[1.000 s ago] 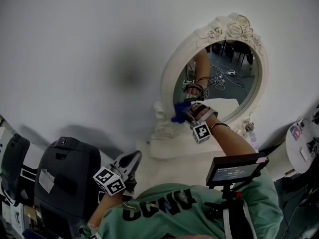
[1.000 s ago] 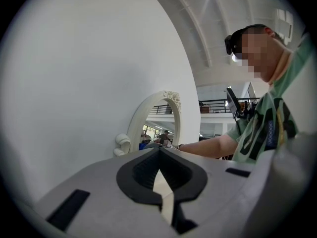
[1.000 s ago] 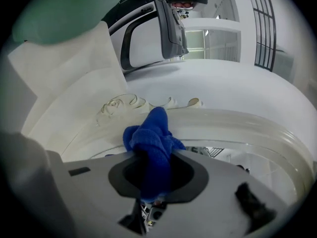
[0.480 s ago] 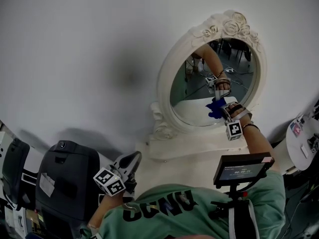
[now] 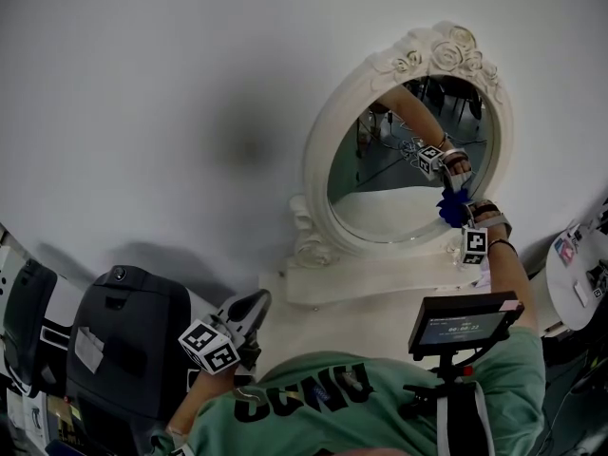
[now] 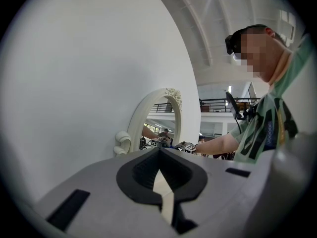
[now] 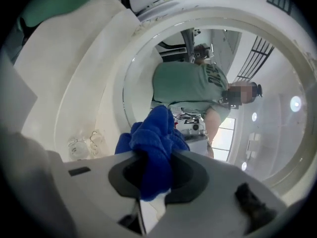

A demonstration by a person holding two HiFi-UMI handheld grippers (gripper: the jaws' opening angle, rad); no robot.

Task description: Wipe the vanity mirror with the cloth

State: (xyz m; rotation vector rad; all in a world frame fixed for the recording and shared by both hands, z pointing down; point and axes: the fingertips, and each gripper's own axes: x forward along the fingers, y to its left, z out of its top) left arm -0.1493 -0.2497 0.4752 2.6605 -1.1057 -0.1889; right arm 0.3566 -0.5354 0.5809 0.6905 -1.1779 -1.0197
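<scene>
Head view: the vanity mirror (image 5: 317,150) stood at two o'clock against the wall. The right gripper (image 5: 457,214) held the blue cloth (image 5: 449,206) against the glass at about five o'clock of the oval. The left gripper (image 5: 253,304) hung at seven o'clock, well apart from the mirror, above the white shelf (image 5: 380,279).

Left gripper view: the left gripper's (image 6: 161,181) jaws were drawn together with nothing between them; the mirror (image 6: 135,125) showed at eleven o'clock beyond them.

Right gripper view: the right gripper's (image 7: 154,182) jaws were clamped on the cloth (image 7: 154,140), which bunched towards twelve o'clock before the mirror (image 7: 126,90).
</scene>
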